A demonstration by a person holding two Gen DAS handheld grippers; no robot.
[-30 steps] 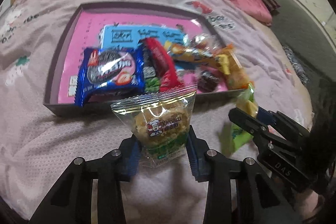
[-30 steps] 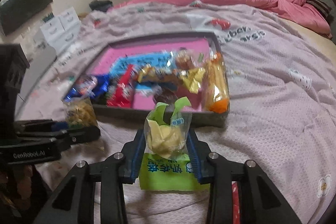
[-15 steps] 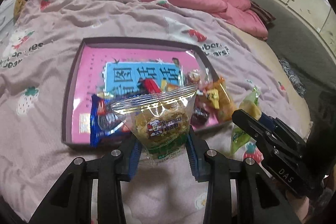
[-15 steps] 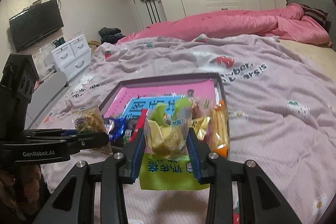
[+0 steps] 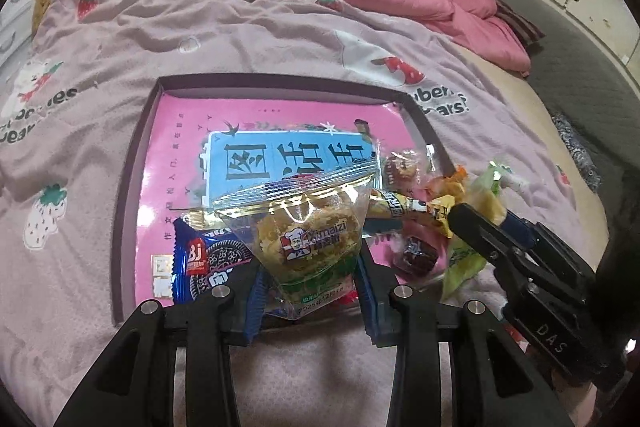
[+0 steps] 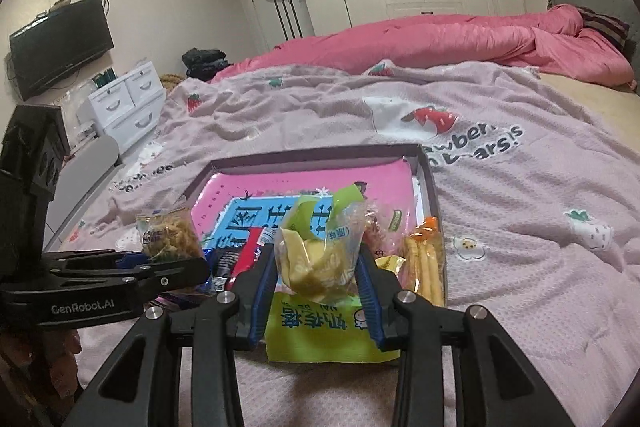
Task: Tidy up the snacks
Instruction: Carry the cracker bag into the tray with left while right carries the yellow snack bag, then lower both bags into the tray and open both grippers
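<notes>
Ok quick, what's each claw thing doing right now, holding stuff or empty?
Left gripper: closed on the clear snack packet.
Right gripper: closed on the green snack bag.

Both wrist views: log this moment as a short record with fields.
setting: pink strawberry-print blanket on a bed
container: shallow box with a pink printed base
left gripper: shut on clear snack packet
right gripper: shut on green snack packet
in box: blue cookie pack, orange stick snacks, other wrapped snacks
</notes>
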